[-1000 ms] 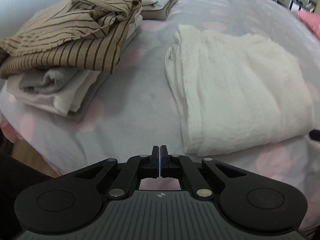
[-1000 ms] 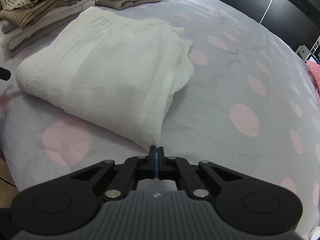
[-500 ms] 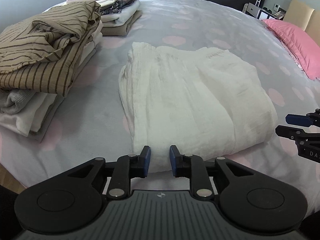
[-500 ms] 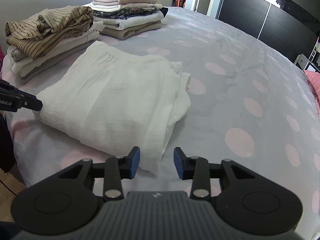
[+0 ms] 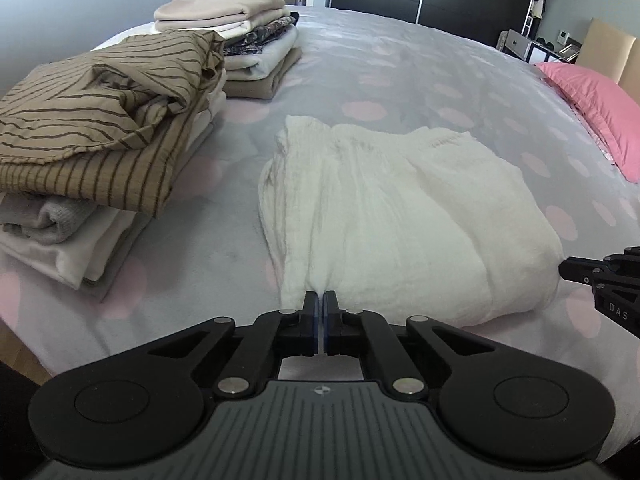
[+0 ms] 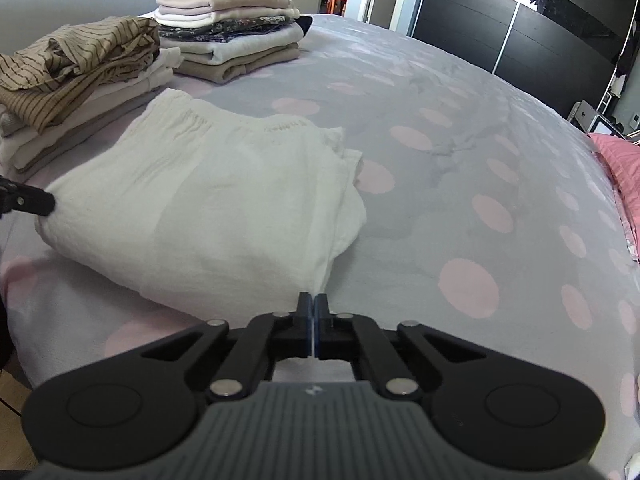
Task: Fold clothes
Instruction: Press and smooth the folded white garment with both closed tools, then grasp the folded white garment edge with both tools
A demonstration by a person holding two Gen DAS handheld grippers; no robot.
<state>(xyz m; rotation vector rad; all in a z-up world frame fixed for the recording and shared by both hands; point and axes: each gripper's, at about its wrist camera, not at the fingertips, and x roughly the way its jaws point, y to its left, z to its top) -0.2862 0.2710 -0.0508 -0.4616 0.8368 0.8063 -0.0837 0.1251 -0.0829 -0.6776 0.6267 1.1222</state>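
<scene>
Now both tools clamped narrow: left tool (image 5: 319, 304) and right tool (image 6: 311, 305) pinching white garment (image 5: 400, 216) near edge.

- The left gripper (image 5: 319, 300) is reaching forward low over the bed, its fingers (image 5: 309, 312) pressing together at the near left corner of the white garment (image 5: 400, 216), apparently pinching the garment's edge.
- The right gripper (image 6: 311, 304) is reaching forward at the white garment's near right corner, its fingers (image 6: 322, 312) meeting with only a thin slit between them, seemingly nipping the hem.
- Both grippers are pointing roughly the same way across the white garment, each one's tip showing at the edge of the other's view.
</scene>
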